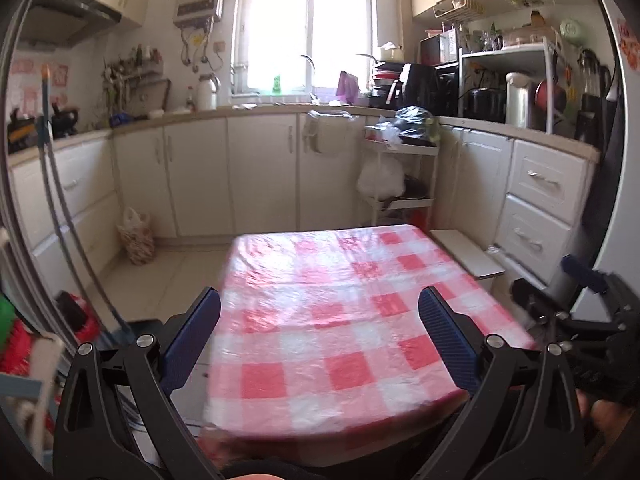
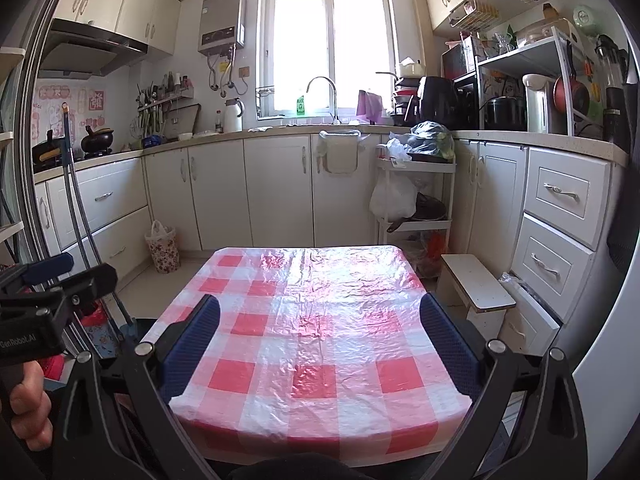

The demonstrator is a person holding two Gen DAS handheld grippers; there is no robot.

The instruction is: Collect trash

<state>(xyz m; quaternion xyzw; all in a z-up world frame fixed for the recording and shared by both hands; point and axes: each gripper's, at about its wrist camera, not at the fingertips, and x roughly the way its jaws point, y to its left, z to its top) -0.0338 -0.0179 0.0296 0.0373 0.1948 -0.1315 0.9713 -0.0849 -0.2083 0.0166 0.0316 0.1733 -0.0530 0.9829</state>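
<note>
My left gripper [image 1: 320, 300] hangs open over the near end of a small table [image 1: 320, 320] covered with a red-and-white checked plastic cloth, with nothing between its blue pads. My right gripper [image 2: 320, 304] is open and empty above the same table [image 2: 312, 320]. Each gripper shows at the edge of the other's view: the right one [image 1: 556, 284] beside the table's right side, the left one [image 2: 80, 274] off its left side. No loose trash shows on the cloth. A floral waste bin [image 2: 162, 248] with a bag liner stands on the floor at the left cabinets.
A white stool [image 2: 476, 284] stands right of the table. A tiered cart [image 2: 416, 200] with bags stands behind it. A hanging bin [image 2: 340, 152] is hooked on a cabinet door. Mop handles [image 2: 76, 208] lean at the left. Bare floor lies between table and cabinets.
</note>
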